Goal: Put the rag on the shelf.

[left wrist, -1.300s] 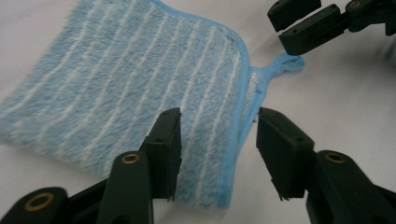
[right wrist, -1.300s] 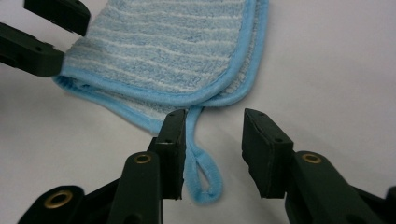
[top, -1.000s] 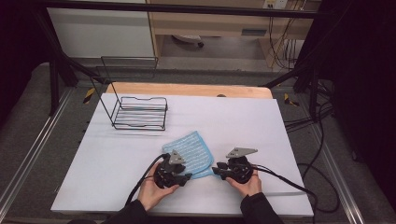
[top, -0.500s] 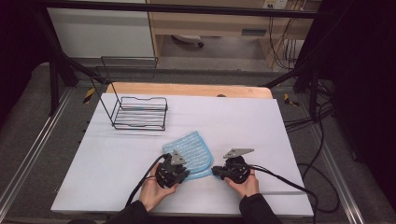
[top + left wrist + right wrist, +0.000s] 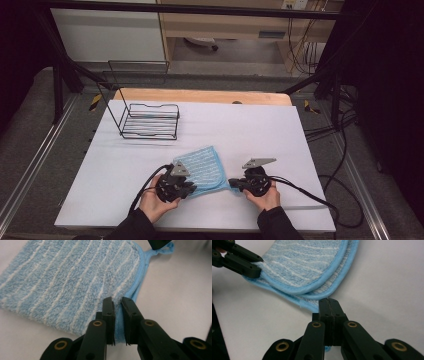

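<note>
The table [image 5: 280, 135] carries everything, its white top running out to a bare wooden strip along the far edge. Toward the far left corner stands a black wire rack [image 5: 150, 121], well apart from the work and with nothing in it. Near the middle of the near edge lies the blue striped cloth [image 5: 202, 169], folded once so that two bound edges sit one on the other, as the right gripper view shows. The fold line runs along the near side, which is probably why both tools grip there: holding the two near corners keeps the layers together for a further fold or a lift.

The left hand-held gripper [image 5: 118, 305] is clamped on the cloth's near left edge, with a thin strip of blue terry between its jaws. The right hand-held gripper [image 5: 329, 302] has its jaws pressed tight together at the cloth's near right corner; a scrap of blue shows beneath them, so it seems to pinch the hanging loop or the binding there. Both hands rest low on the table, close to the near edge.

Against the picture from a second ago, the cloth lies in much the same place and shape, and the right tool has drawn slightly nearer to the cloth's corner
</note>
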The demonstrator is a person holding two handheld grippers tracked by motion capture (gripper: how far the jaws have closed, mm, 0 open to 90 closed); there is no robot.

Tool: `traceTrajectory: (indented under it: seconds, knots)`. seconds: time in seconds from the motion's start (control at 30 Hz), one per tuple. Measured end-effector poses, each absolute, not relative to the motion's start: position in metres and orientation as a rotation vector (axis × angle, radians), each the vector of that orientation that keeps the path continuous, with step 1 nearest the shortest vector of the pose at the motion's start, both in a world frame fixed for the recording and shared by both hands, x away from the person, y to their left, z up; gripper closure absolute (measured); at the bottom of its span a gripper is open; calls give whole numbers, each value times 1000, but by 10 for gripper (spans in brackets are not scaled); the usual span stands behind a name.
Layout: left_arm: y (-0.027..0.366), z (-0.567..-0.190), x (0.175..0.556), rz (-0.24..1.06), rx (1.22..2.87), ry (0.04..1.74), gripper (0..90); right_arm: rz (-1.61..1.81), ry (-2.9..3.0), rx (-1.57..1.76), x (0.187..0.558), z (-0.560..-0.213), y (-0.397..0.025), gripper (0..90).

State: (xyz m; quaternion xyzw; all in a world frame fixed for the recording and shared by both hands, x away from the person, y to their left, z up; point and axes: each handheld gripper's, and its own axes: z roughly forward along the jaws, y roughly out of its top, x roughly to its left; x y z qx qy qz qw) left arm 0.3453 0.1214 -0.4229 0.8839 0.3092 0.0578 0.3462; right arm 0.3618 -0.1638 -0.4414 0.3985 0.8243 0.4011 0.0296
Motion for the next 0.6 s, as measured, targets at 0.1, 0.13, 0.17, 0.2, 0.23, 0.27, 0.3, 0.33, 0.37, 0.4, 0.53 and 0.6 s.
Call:
traceTrajectory:
  seconds: [0.1,0.13,0.17,0.2,0.23,0.27,0.3,0.33,0.37,0.4,0.53,0.6]
  knots:
    - [127,-422,341,127,2312,775,807,1232,2567,1237,357,-443,-162,900]
    - [129,-422,340,123,2321,765,807,1240,2585,1238,354,-444,-160,900]
    - [130,-422,339,119,2334,755,807,1239,2594,1235,352,-444,-159,900]
    - [131,-423,337,119,2345,742,807,1239,2594,1235,352,-444,-159,900]
    - [132,-424,336,118,2355,729,806,1246,2607,1237,348,-444,-156,900]
    - [134,-424,335,120,2367,716,806,1246,2607,1237,348,-444,-156,900]
    - [136,-425,334,125,2374,702,806,1247,2613,1236,346,-444,-155,900]
    - [138,-426,334,130,2380,687,804,1252,2618,1228,345,-445,-154,890]
    - [140,-427,335,125,2380,683,803,1252,2612,1236,345,-446,-153,841]
    - [141,-427,334,123,2374,681,800,1259,2585,1227,346,-447,-151,796]
    - [143,-428,333,128,2376,668,800,1302,2540,1185,346,-444,-147,701]
    - [143,-428,333,130,2382,663,800,1304,2538,1143,345,-445,-141,667]
